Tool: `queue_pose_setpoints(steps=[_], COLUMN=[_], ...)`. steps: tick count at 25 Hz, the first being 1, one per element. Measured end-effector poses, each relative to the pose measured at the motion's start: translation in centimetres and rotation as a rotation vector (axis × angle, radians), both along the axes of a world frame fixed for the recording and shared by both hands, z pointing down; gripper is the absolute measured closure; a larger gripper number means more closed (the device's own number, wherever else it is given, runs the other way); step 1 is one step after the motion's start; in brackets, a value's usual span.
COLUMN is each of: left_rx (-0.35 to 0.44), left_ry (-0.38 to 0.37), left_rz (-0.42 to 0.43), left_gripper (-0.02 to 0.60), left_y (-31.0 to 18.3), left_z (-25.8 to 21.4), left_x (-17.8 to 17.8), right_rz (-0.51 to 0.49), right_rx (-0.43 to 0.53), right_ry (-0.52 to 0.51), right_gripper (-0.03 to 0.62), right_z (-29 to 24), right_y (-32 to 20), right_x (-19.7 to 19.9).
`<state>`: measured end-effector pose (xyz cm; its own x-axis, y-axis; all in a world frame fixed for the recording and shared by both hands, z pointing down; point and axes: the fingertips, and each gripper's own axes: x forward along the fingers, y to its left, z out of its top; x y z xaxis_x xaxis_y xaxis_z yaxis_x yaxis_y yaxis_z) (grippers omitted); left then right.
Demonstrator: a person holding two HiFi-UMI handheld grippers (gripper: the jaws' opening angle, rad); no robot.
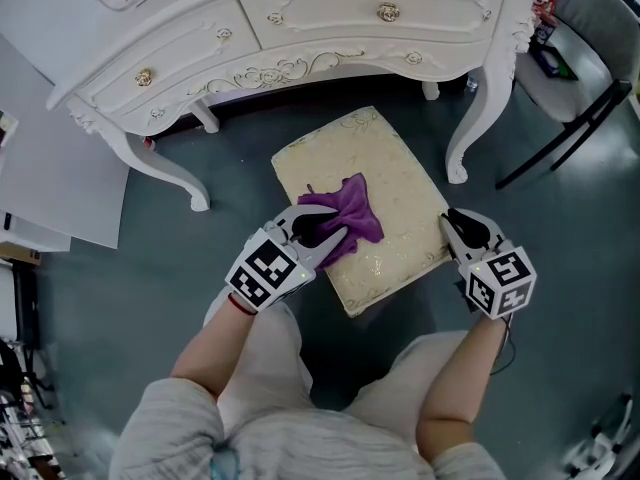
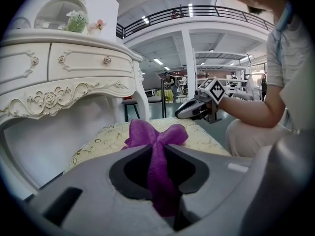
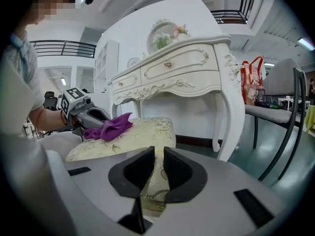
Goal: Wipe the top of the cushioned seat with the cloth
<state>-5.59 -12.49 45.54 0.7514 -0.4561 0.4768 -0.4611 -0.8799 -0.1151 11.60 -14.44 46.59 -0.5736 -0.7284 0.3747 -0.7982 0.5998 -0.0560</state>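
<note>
The cushioned seat (image 1: pixel 400 183) is a cream, gold-patterned stool top on the floor in front of me. A purple cloth (image 1: pixel 345 208) lies bunched on its near left part. My left gripper (image 1: pixel 325 230) is shut on the cloth's near end, and the cloth (image 2: pixel 155 134) runs up between the jaws and fans out over the seat (image 2: pixel 106 136). My right gripper (image 1: pixel 452 223) sits at the seat's near right corner. Its jaws are closed to a narrow slit on the seat's edge (image 3: pixel 152 181), with cream fabric and gold trim between them. The right gripper view also shows the cloth (image 3: pixel 108 129).
A white ornate dressing table (image 1: pixel 300 28) stands just beyond the seat, with its curved legs (image 1: pixel 470 118) on either side of the seat's far end. A grey chair (image 1: pixel 590 48) with black legs is at the right. A white panel (image 1: pixel 50 168) is at the left. My knees are below the seat.
</note>
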Motion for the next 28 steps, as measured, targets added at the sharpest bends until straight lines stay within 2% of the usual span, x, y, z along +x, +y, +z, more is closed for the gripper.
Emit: queue_pose_setpoints(steps=[15, 28], left_rx=[-0.026, -0.051], left_ry=[0.037, 0.016], left_rz=[0.057, 0.149], left_gripper=[0.503, 0.503], left_y=[4.4, 7.4], left_z=[0.0, 0.0], left_x=[2.3, 3.7], right_rz=[-0.001, -0.007], right_rx=[0.000, -0.003], right_ry=[-0.008, -0.008], right_gripper=[0.539, 0.539], right_z=[0.0, -0.1], right_y=[-0.1, -0.1], right_x=[0.0, -0.1])
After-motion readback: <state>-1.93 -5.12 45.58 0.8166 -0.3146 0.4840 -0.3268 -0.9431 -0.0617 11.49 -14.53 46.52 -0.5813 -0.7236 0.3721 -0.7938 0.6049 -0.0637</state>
